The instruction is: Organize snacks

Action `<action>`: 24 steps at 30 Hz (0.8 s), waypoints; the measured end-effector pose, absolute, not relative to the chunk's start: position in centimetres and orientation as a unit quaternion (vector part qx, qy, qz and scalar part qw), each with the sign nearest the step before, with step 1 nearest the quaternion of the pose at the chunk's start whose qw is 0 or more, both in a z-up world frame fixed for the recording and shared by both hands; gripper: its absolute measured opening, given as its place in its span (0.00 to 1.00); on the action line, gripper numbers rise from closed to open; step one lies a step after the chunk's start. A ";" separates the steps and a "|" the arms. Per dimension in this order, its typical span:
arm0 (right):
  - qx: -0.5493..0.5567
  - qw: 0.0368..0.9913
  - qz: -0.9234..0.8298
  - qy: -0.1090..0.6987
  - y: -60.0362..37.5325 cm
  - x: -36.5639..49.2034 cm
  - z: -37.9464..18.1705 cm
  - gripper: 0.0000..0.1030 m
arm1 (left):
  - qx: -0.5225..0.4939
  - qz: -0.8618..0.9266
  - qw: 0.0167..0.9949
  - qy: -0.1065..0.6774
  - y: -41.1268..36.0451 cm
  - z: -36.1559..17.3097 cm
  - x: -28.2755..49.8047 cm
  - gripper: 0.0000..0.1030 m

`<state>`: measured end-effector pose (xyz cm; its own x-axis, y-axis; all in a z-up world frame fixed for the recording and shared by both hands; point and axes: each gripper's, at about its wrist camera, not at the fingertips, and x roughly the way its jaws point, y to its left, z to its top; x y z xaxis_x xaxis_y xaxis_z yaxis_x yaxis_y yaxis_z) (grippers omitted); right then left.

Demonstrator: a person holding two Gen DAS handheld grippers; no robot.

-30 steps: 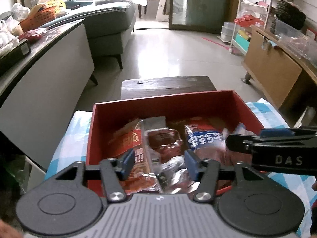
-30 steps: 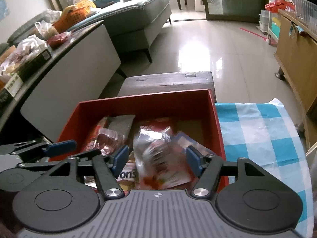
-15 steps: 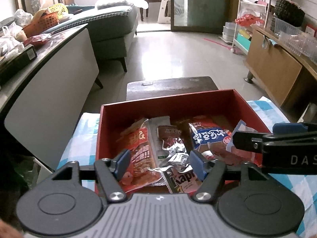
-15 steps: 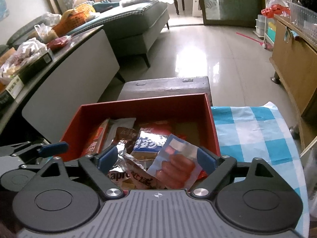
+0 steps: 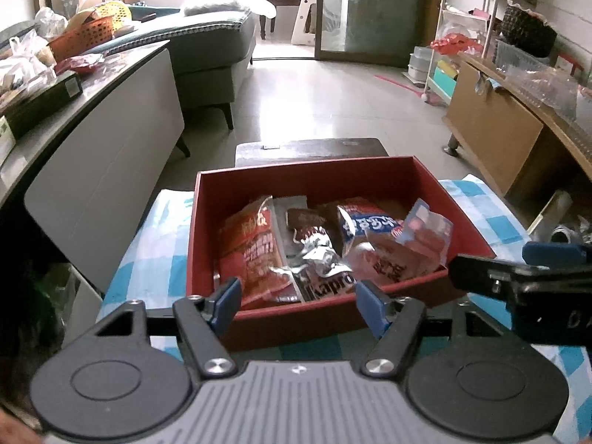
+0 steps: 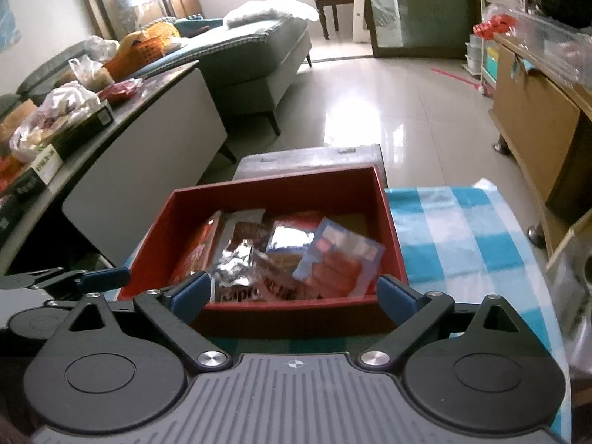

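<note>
Blue-checked tablecloth [image 6: 455,229] under red box [image 5: 259,185]; snack packets [image 5: 318,255] heaped inside, just ahead of both tools; left gripper [image 5: 298,301] and right gripper [image 6: 296,292] released, jaws just opened, nothing between; packets light, crinkly, slippery; pinch a sealed edge.

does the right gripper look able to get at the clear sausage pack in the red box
Probably yes. The right gripper is open and empty, its jaws having just widened, and the sausage pack lies on top of the other snacks in the open red box, with nothing over it.
</note>
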<state>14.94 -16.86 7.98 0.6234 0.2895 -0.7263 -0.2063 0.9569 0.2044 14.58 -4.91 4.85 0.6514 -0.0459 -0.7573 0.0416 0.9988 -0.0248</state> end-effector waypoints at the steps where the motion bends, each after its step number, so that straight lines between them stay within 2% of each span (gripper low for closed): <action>1: 0.046 0.900 0.133 0.412 -16.9 14.6 7.9 0.96 | -0.005 -0.024 0.909 0.417 -4.8 4.9 14.3 0.62; 5: 0.031 0.902 0.114 0.416 -17.0 13.5 7.7 0.96 | -0.011 -0.021 0.908 0.419 -4.7 4.9 13.4 0.65; 19: 0.024 0.895 0.106 0.432 -17.1 9.7 6.8 0.99 | -0.021 -0.021 0.905 0.425 -5.0 4.8 9.2 0.67; 24: 0.028 0.896 0.109 0.429 -16.9 8.4 7.1 0.99 | -0.027 -0.018 0.905 0.424 -4.6 4.9 7.7 0.71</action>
